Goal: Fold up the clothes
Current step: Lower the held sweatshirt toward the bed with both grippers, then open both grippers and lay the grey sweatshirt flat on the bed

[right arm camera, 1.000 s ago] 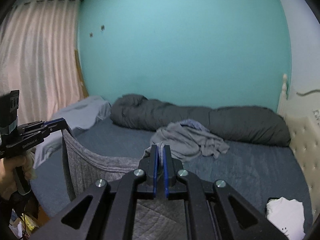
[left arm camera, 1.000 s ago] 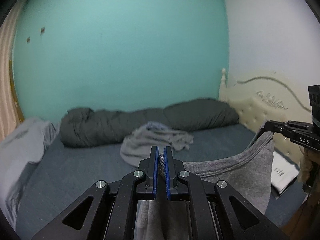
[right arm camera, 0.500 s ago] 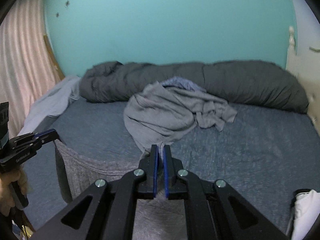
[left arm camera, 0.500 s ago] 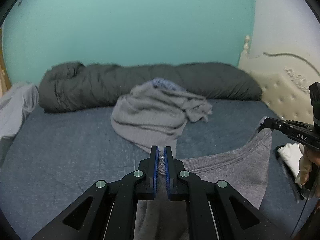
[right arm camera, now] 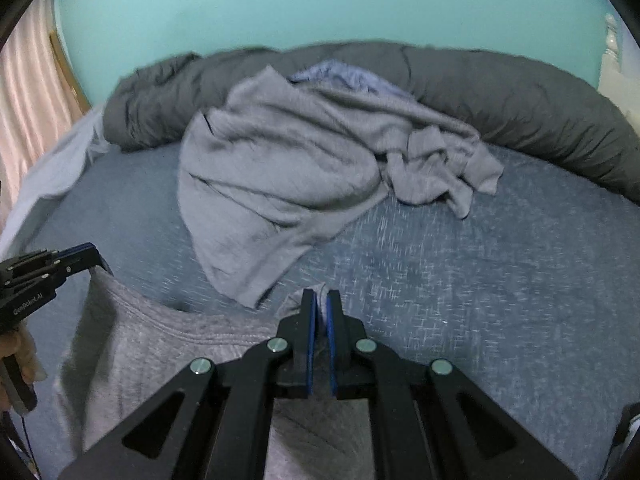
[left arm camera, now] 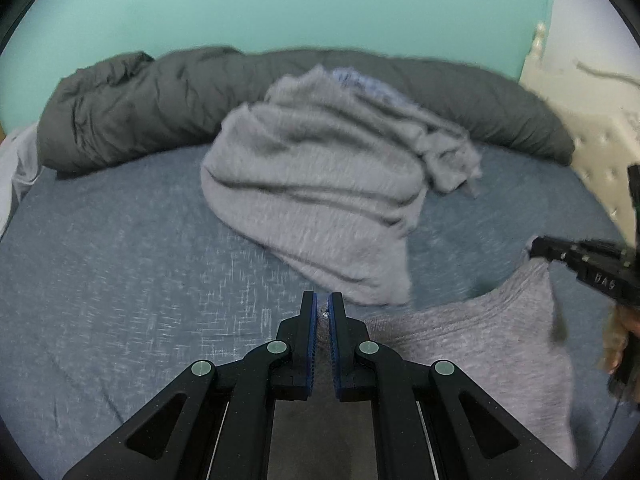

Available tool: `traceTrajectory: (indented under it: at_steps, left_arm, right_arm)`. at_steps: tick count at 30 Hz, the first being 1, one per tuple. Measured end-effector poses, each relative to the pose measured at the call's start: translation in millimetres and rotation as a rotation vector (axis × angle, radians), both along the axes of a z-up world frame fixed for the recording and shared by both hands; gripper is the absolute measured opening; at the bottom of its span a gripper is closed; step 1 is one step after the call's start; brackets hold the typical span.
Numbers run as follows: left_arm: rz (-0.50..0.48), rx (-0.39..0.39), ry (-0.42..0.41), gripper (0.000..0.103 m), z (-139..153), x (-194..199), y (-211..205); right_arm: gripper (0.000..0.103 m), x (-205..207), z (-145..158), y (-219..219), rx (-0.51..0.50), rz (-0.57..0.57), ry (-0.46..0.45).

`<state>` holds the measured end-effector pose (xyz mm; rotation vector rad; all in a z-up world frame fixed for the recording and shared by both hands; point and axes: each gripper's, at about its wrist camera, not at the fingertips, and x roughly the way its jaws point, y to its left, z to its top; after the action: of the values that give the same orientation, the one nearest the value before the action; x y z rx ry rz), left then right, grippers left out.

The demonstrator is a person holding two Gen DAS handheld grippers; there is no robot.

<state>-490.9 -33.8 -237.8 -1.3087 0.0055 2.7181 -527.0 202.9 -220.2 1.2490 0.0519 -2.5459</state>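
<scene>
Shirt (right arm camera: 160,364), grey knit, held by its collar edge and stretched between both tools, hanging low over the near part of the blue bed (right arm camera: 480,280). Left gripper (left arm camera: 322,312) has its blue pads pinched on one shoulder corner; a sliver of cloth shows in the narrow gap. Right gripper (right arm camera: 319,308) is clamped on the other shoulder the same way, with a tuft of fabric sticking up past the tips. Neckline sags in a curve between them.

Step in hand, as I read it: lay the shirt flat on the bed before folding. To do it well, hold both shoulders level and pulled apart so the collar goes taut, let the hem land first, then drag toward the near edge so the body spreads without wrinkles. Hem is out of view, so cannot tell if it already touches.

Pile of grey clothes (left arm camera: 312,200) sits just beyond the tips; set the shirt down short of it. Dark duvet (right arm camera: 500,92) is rolled along the teal wall (right arm camera: 320,0), well clear. Frames are blurry, so the grip depth is probably shallow; release only once flat.
</scene>
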Motion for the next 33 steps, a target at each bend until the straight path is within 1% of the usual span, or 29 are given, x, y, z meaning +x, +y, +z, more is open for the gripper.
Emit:
traceTrajectory:
  at_steps: [3,6,9,10,11,12,13,14,15,16,18,20,23,25,28,31,33]
  left_arm:
    - [0.005,-0.002,-0.037,0.006,-30.4,-14.9,0.3]
    - [0.008,0.008,-0.092,0.007,-59.6,-27.2,0.1]
    - [0.018,0.028,-0.114,0.009,-77.7,-29.0,-1.5]
    - [0.018,0.039,-0.12,0.013,-78.0,-27.5,-3.1]
    - [0.018,0.05,-0.126,0.018,-78.4,-26.0,-4.7]
    - [0.019,0.062,-0.132,0.021,-78.8,-24.6,-6.4]
    - [0.021,0.075,-0.135,0.034,-77.8,-22.4,-8.7]
    - [0.031,0.1,-0.118,0.049,-70.5,-17.0,-14.4]
    - [0.042,0.125,-0.102,0.057,-63.1,-11.4,-20.3]
    - [0.055,0.153,-0.09,0.069,-55.6,-4.9,-27.4]
    - [0.073,0.183,-0.059,0.069,-39.9,15.1,-40.1]
    - [0.082,0.186,-0.031,0.069,-26.8,42.9,-50.0]
    - [0.086,0.209,-0.009,0.069,-17.8,89.7,-63.3]
    - [0.09,0.208,0.002,0.069,-16.3,123.0,-70.6]
    - [0.118,0.212,0.018,0.069,-20.2,176.9,-81.0]
    - [0.148,0.242,0.017,0.07,-29.7,218.9,-87.5]
    - [0.172,0.258,0.01,0.07,-39.0,245.4,-91.5]
  right_arm:
    - [0.005,-14.1,-26.2,-5.3,0.02,0.008,-0.025]
    - [0.005,-23.3,-52.9,-10.0,0.037,0.018,-0.063]
    - [0.006,-26.6,-67.5,-10.0,0.004,0.031,-0.089]
    - [0.008,-27.2,-69.8,-8.8,-0.01,0.031,-0.105]
    - [0.015,-26.4,-69.9,-7.5,-0.011,0.028,-0.108]
    - [0.021,-22.3,-65.4,-4.7,-0.002,0.02,-0.083]
    - [0.034,-16.6,-58.6,0.1,-0.004,0.013,-0.049]
    - [0.044,-10.6,-51.7,6.0,-0.021,0.004,-0.023]
    - [0.048,-3.1,-44.8,14.4,-0.064,-0.008,-0.01]
    - [0.05,6.1,-37.7,24.2,-0.114,-0.024,-0.003]
    - [0.05,28.3,-25.4,39.2,-0.191,-0.033,0.013]
    - [0.051,55.4,-16.9,51.0,-0.217,-0.028,0.023]
    - [0.051,107.7,-15.9,78.4,-0.307,-0.04,0.001]
    - [0.051,138.9,-21.5,93.5,-0.335,-0.064,-0.025]
    - [0.053,189.5,-39.0,111.1,-0.343,-0.096,-0.084]
    - [0.054,234.1,-58.5,123.0,-0.346,-0.136,-0.142]
    - [0.054,262.0,-70.1,131.1,-0.38,-0.171,-0.164]
